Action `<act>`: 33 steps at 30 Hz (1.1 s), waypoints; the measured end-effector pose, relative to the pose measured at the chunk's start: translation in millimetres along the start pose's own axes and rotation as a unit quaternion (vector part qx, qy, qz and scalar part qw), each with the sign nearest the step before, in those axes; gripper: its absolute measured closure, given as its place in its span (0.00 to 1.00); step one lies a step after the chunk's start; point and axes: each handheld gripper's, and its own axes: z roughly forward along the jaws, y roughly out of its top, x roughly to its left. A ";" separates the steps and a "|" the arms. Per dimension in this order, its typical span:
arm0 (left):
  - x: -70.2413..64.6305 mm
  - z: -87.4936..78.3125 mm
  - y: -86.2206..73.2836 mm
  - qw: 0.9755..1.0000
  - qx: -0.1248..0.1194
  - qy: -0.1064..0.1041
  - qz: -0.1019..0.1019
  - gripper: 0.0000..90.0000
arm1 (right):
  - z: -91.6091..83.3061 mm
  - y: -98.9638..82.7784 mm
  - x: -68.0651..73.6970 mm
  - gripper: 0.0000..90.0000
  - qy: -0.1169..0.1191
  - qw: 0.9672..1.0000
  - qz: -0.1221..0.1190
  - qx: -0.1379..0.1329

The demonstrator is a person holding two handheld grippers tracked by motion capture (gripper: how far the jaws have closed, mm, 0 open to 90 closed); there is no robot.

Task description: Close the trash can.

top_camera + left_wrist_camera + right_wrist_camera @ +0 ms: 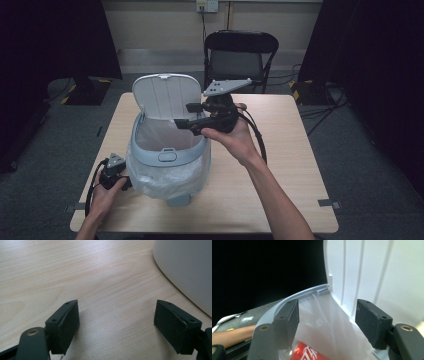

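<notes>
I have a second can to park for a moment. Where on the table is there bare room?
The table is bare right of the bin, out to its right edge, though the forearm crosses it. The near-left corner is crowded by the left gripper.

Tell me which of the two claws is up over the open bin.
The right claw: it hangs open above the bin mouth beside the raised lid. The left claw sits low over the table by the bin's side.

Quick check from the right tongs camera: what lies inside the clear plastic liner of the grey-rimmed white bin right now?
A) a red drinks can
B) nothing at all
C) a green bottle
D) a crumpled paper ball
A: a red drinks can with white lettering shows low in the clear plastic liner of the grey-rimmed white bin, just below the open right tongs.
</notes>
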 end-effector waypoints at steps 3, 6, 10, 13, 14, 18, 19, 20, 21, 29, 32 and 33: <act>0.0 0.0 0.0 1.000 0.000 0.000 0.000 0.22 | -11.4 -3.1 -4.5 0.41 -0.007 1.000 0.005 -0.004; 0.0 0.0 0.0 1.000 0.000 0.000 0.000 0.23 | -19.2 -5.2 -7.8 0.42 -0.009 1.000 0.009 -0.006; 0.0 0.0 0.0 1.000 0.000 0.000 0.000 0.23 | -34.7 -8.9 -16.9 0.43 -0.031 0.999 0.017 -0.009; 0.0 0.0 0.0 1.000 0.000 0.000 0.000 0.23 | -41.1 -9.3 -24.8 0.43 -0.044 0.999 0.023 -0.010; 0.0 0.0 0.0 1.000 0.000 0.000 0.000 0.22 | -42.6 -9.3 -27.4 0.43 -0.049 0.998 0.025 -0.012; 0.1 0.0 0.0 1.000 0.000 0.001 0.001 0.22 | -45.1 -7.5 -37.0 0.41 -0.071 0.997 0.026 -0.015; 0.0 0.0 0.0 1.000 0.000 0.000 0.000 0.22 | -45.2 -6.8 -39.4 0.41 -0.076 0.997 0.026 -0.015; 0.0 0.0 0.0 1.000 0.000 0.000 0.000 0.22 | -45.2 -5.9 -41.7 0.40 -0.082 0.996 0.026 -0.016; 0.0 0.0 0.0 1.000 0.000 0.000 0.000 0.22 | -45.2 -5.9 -41.7 0.40 -0.082 0.996 0.026 -0.016; 0.1 0.0 0.0 1.000 0.000 0.001 0.000 0.22 | -44.3 -0.6 -60.9 0.34 -0.126 0.990 0.045 -0.035; 0.1 0.0 0.0 1.000 0.000 0.000 0.000 0.22 | -40.5 3.9 -71.5 0.31 -0.159 0.985 0.055 -0.040; 0.2 0.0 0.1 1.000 0.000 0.001 0.000 0.22 | -39.0 4.8 -74.7 0.31 -0.160 0.984 0.058 -0.044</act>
